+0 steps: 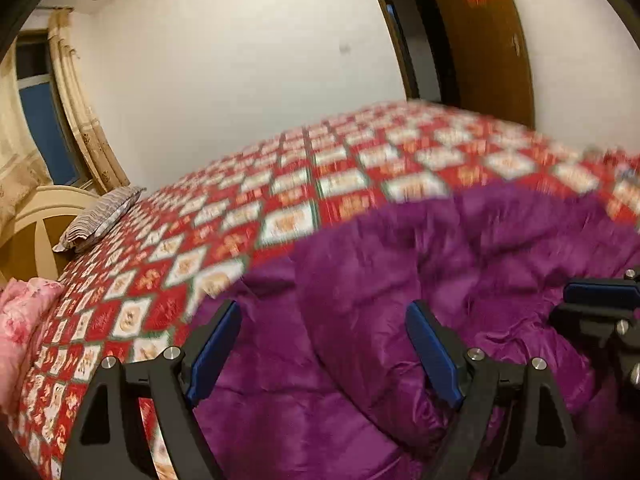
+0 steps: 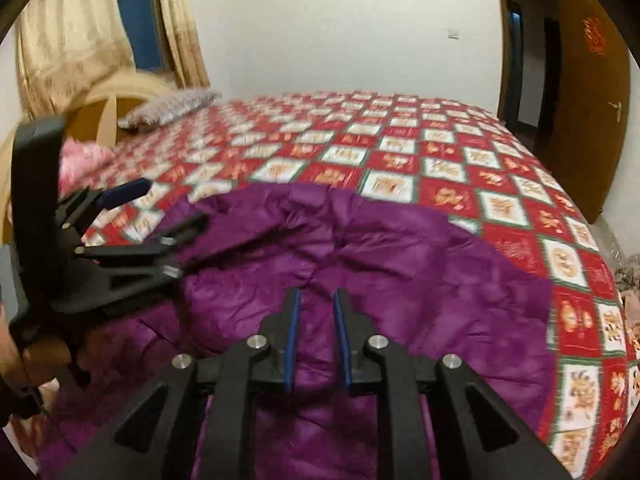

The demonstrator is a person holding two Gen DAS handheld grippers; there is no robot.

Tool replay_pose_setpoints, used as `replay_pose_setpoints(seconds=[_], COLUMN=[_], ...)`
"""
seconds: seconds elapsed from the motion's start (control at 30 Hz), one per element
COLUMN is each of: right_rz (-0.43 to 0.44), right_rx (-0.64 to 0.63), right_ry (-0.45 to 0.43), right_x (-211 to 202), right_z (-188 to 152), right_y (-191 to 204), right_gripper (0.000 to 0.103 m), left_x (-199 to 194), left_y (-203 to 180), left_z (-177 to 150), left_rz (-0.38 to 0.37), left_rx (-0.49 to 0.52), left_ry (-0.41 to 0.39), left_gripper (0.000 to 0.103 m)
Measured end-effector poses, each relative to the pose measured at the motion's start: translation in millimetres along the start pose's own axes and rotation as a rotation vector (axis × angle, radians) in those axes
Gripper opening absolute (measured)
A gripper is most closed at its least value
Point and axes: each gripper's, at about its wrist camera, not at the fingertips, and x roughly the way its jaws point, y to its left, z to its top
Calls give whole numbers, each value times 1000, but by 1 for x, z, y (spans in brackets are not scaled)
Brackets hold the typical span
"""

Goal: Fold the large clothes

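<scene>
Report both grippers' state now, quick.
Left gripper: open wide, nothing between the pads, above the purple garment.
Right gripper: open by a narrow gap, nothing gripped, over the same garment.

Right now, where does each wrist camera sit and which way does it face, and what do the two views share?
Left wrist: rides the left hand-held gripper, tilted down across the purple garment toward the white wall; its own jaws stand wide apart with nothing between them, and the right hand-held gripper pokes in at the right edge.
Right wrist: rides the right hand-held gripper, looking over the garment up the bed; jaws narrowly apart, left gripper and a hand at left.
Shared: garment, red patterned bedspread, pillow, door.
</scene>
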Motion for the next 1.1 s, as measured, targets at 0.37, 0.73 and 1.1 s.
replay_pose_setpoints(seconds=[0.37, 0.73, 1.1], right_rz=[-43, -41, -58], right_rx=[48, 58, 42], right_ry=[46, 38, 42], right_x=[37, 36, 36], right_z=[-34, -35, -35], right_y=[-16, -16, -13], right_gripper=[17, 17, 17], left_x=[39, 41, 40], left_y=[-9, -6, -3], left_z=[-20, -20, -19], left_rz=[-54, -57, -66], left_rx=[-43, -53, -60], left_ry=[122, 124, 134], left_gripper=[89, 90, 90])
